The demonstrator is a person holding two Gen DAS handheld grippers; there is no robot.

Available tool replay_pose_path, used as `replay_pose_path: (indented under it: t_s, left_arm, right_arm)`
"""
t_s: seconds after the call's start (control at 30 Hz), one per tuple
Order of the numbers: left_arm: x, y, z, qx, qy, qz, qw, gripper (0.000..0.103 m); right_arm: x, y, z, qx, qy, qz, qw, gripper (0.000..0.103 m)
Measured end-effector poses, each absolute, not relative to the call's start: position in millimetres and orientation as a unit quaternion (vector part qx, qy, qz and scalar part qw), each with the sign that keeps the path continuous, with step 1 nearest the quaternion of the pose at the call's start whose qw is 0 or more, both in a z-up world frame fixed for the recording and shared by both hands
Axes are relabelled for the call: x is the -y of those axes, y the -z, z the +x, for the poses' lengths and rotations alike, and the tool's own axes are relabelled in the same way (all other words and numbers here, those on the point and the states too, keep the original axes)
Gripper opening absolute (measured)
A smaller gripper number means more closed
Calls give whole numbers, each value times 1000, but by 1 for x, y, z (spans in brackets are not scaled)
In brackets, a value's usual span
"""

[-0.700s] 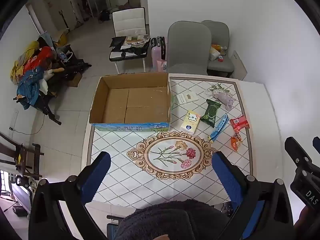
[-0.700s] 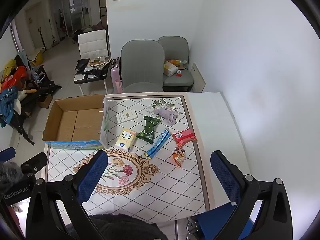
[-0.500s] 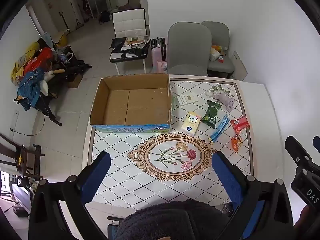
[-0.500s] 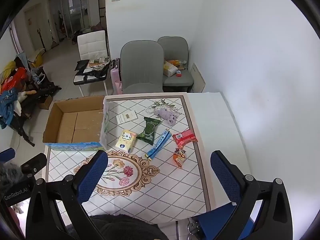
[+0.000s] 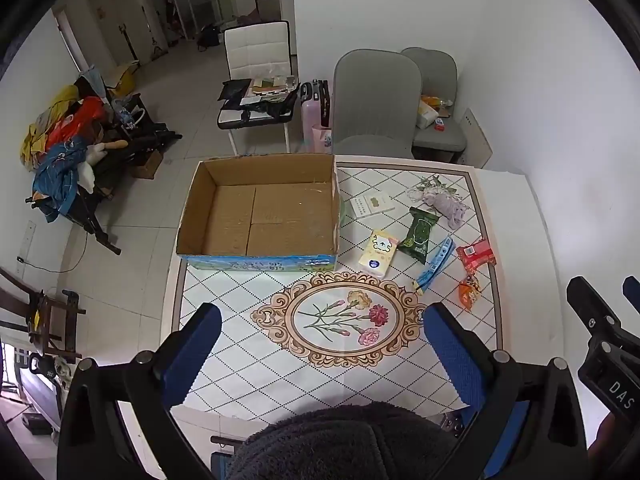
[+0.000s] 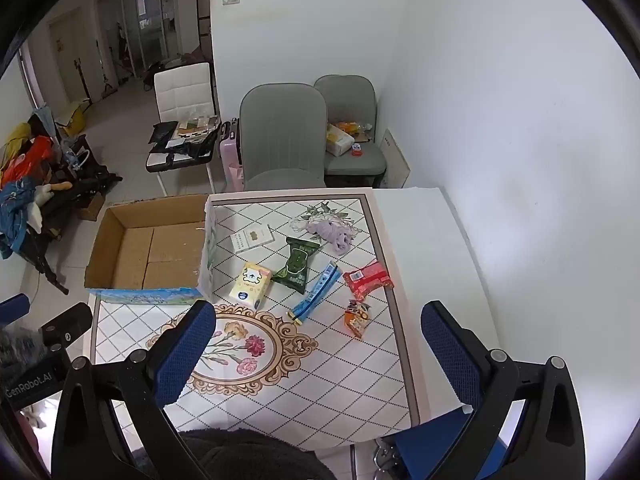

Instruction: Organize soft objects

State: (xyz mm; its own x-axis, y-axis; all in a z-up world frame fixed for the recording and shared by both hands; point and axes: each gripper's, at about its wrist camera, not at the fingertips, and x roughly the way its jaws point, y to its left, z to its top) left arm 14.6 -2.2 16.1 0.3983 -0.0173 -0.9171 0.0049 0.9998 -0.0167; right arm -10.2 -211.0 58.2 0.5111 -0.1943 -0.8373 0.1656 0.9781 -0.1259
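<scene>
An empty cardboard box [image 5: 264,212] [image 6: 152,252] stands at the table's far left. Right of it lie a yellow tissue pack [image 5: 378,254] [image 6: 250,286], a green wipes pack [image 5: 418,234] [image 6: 297,266], a blue tube [image 5: 434,264] [image 6: 316,298], a red packet [image 5: 476,256] [image 6: 368,280], an orange snack bag [image 5: 469,295] [image 6: 357,318], a purple soft toy [image 5: 446,204] [image 6: 334,232] and a white flat box [image 5: 372,204] [image 6: 252,238]. My left gripper [image 5: 320,356] and right gripper [image 6: 320,356] are open and empty, high above the table's near edge.
The table has a patterned cloth [image 5: 344,328] with a flower medallion. Two grey chairs [image 5: 376,104] stand behind it, a white chair [image 5: 260,76] with clutter further left. Clothes are piled on a rack [image 5: 68,148] at the left. A white wall is on the right.
Both views have shifted slightly; the table and box sit a little lower in the left wrist view. Nothing on the table has moved. Both grippers stay open.
</scene>
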Motion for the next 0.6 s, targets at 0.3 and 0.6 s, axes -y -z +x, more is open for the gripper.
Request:
replay_pose_path:
  t_s: [0.3, 0.6]
  left_arm:
    - [6, -14, 9, -543, 7, -4, 840, 103]
    - [7, -17, 8, -542, 7, -3, 840, 103]
  right_arm:
    - [215, -59, -13, -479, 100, -13, 872, 103]
    - [221, -57, -15, -479, 100, -11, 872, 103]
